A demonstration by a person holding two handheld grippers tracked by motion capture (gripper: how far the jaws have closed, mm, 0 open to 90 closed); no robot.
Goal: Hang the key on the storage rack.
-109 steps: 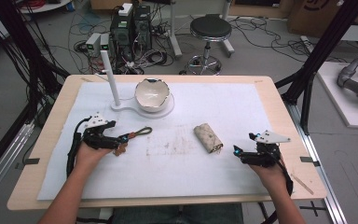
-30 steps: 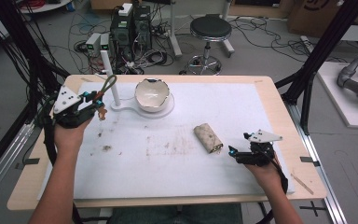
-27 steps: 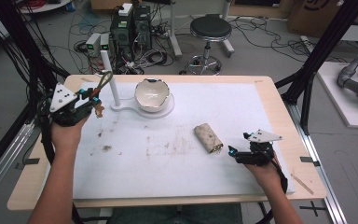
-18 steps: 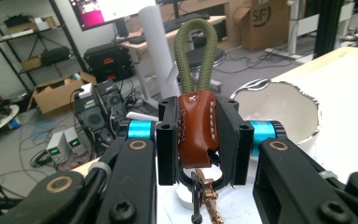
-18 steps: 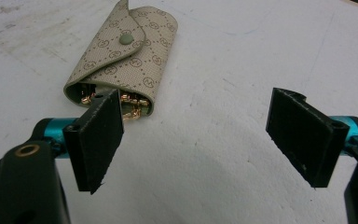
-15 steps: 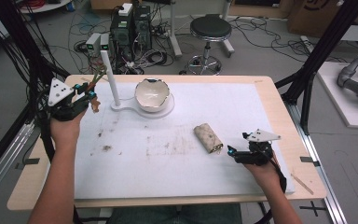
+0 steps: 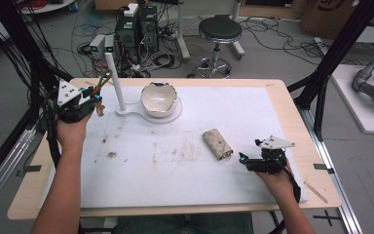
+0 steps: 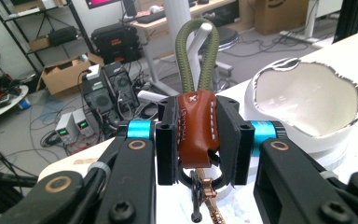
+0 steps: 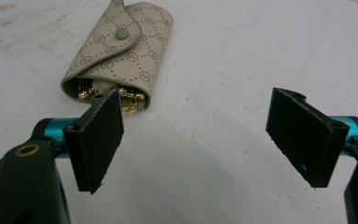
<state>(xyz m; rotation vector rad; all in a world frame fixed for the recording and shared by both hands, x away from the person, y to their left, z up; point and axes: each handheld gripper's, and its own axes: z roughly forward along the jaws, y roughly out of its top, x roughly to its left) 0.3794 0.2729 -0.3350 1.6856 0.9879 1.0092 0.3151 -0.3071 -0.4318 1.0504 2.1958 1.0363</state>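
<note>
- Your left gripper [image 8: 198, 140] has its jaws clamped on the brown leather tab of the key strap [image 8: 196, 126]; its long axis stands upright, the green cord loop pointing up above the jaws.
- Just beyond the jaws rises the white post [image 7: 115, 80]; the cracked white bowl [image 8: 307, 100] sits to their right.
- Your right gripper [image 9: 200, 140] holds nothing, jaws wide apart, with the beige key pouch [image 9: 121, 56] beyond its left jaw on the surface [image 7: 253, 112].

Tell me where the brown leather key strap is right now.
In the high view the key strap is at the table's far left, clamped in the left hand-held gripper, beside the white post.
</note>
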